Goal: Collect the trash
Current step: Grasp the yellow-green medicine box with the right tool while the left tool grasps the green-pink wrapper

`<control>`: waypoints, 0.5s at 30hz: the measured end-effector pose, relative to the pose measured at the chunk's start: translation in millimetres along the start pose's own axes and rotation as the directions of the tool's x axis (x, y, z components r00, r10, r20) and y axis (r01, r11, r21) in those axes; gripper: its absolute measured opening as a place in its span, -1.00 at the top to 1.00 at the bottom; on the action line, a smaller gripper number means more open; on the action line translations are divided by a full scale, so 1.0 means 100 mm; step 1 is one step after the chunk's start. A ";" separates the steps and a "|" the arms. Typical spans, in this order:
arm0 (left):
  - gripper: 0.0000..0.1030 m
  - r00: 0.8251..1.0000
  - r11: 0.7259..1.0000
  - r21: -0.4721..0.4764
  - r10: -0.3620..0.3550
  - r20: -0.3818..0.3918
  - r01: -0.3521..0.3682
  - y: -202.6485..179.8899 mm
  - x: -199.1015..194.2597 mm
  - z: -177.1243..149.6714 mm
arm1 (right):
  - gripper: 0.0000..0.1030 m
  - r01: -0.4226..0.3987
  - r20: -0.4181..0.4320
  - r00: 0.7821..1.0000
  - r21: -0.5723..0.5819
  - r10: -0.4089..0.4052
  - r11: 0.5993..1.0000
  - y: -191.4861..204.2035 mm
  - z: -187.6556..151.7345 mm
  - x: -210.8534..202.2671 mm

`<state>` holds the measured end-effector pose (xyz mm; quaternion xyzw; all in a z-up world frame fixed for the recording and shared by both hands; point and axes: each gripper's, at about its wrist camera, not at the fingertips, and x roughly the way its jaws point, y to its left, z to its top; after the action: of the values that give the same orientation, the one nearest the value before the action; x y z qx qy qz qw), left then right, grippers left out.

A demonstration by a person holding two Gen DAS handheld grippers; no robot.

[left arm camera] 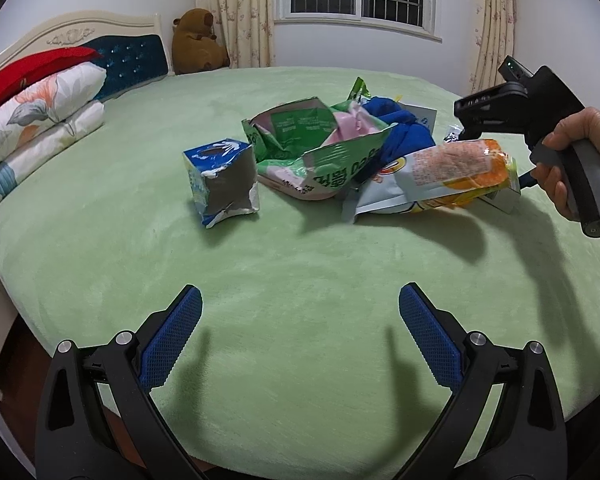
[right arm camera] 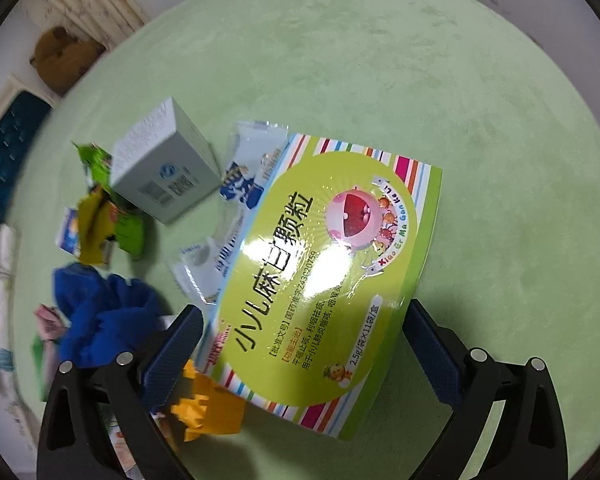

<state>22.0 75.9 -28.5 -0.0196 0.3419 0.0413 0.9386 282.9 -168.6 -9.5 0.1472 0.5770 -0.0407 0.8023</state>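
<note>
A pile of trash lies on the green bed (left arm camera: 300, 264): a torn blue carton (left arm camera: 220, 180), a crumpled green and pink bag (left arm camera: 312, 152), an orange and white snack bag (left arm camera: 440, 176) and a blue cloth (left arm camera: 400, 128). My left gripper (left arm camera: 300, 336) is open and empty, low over the bed, short of the pile. My right gripper (right arm camera: 304, 356) is open, its jaws on either side of a flat green medicine box (right arm camera: 332, 280). Its left finger (right arm camera: 172, 356) touches an orange wrapper (right arm camera: 204, 408). A grey box (right arm camera: 160, 168), a clear white wrapper (right arm camera: 220, 248) and the blue cloth (right arm camera: 100, 320) lie nearby.
Folded floral bedding and a red pillow (left arm camera: 32, 92) lie at the left by the headboard (left arm camera: 136, 52). A brown plush toy (left arm camera: 198, 42) sits in the far corner. The bed's near edge (left arm camera: 28, 320) drops off at the lower left.
</note>
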 end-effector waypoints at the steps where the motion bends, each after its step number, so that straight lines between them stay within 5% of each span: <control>1: -0.87 1.000 1.000 -0.003 -0.002 -0.001 0.002 0.01 0.01 0.00 | -0.90 0.014 -0.002 1.000 -0.010 -0.014 1.000 0.02 -0.01 0.00; 7: -0.87 0.999 0.998 -0.046 -0.030 -0.018 0.029 0.17 0.08 -0.03 | -0.88 0.116 -0.002 0.993 -0.095 -0.116 0.989 0.16 -0.03 0.06; 15: -0.87 0.999 0.995 -0.087 -0.049 -0.023 0.046 0.28 0.11 -0.05 | -0.85 0.117 -0.074 0.990 -0.035 -0.119 0.993 0.04 0.02 0.32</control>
<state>24.0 103.9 -39.7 -0.0688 0.3511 0.0335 0.9332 296.2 -162.5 -37.9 0.1021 0.6152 -0.0737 0.7782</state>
